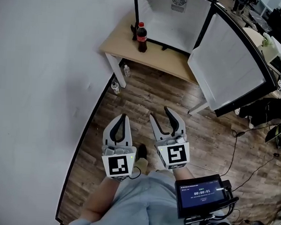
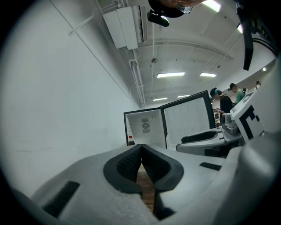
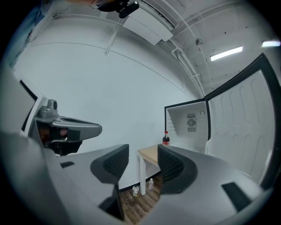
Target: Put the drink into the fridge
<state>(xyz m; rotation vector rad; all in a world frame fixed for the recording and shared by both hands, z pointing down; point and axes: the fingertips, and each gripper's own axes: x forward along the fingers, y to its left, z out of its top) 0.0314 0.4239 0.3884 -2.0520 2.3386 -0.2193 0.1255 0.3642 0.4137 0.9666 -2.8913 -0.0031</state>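
A dark cola bottle (image 1: 142,37) with a red cap stands on the left corner of a light wooden table (image 1: 158,56), just in front of the open white fridge (image 1: 177,19). The fridge door (image 1: 231,63) swings out to the right. Both grippers are held low over the wooden floor, well short of the table. My left gripper (image 1: 121,119) is shut, tips touching, with nothing in it (image 2: 141,147). My right gripper (image 1: 160,113) stands open and empty (image 3: 142,160). In the right gripper view the bottle (image 3: 166,139) shows just above the gap between the jaws.
A white wall (image 1: 43,80) runs along the left. Two small bottles (image 1: 127,70) (image 1: 115,87) lie on the floor by the table leg. A small screen (image 1: 203,192) hangs at my right side. Cables (image 1: 233,153) trail over the floor on the right.
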